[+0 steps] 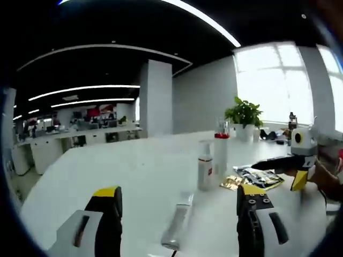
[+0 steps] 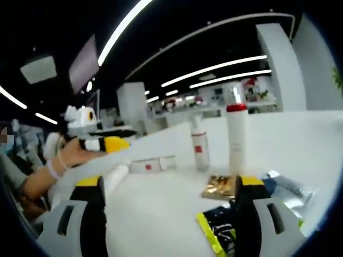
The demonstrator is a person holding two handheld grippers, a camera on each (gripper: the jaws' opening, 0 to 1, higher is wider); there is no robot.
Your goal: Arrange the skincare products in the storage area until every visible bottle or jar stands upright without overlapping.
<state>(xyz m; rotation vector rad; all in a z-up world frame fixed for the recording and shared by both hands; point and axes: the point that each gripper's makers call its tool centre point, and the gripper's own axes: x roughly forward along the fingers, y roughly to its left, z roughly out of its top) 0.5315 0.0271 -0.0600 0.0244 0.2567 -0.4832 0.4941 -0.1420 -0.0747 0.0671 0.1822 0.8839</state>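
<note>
A short white bottle with a red label (image 1: 205, 167) (image 2: 199, 144) stands upright on the white table (image 1: 134, 171). Right beside it stands a taller white bottle with a red band and clear cap (image 1: 221, 149) (image 2: 237, 136). A white tube (image 1: 178, 220) (image 2: 153, 164) lies flat on the table, just ahead of my left gripper (image 1: 179, 201). That gripper is open and holds nothing. My right gripper (image 2: 171, 195) is also open and empty; it shows at the right of the left gripper view (image 1: 297, 160), held by a hand.
Gold and dark sachets (image 1: 252, 179) (image 2: 220, 187) lie next to the two standing bottles. A black and green packet (image 2: 217, 230) lies near my right gripper. A potted plant (image 1: 244, 115) stands at the table's far edge. My left gripper (image 2: 102, 143) shows in a hand at the left.
</note>
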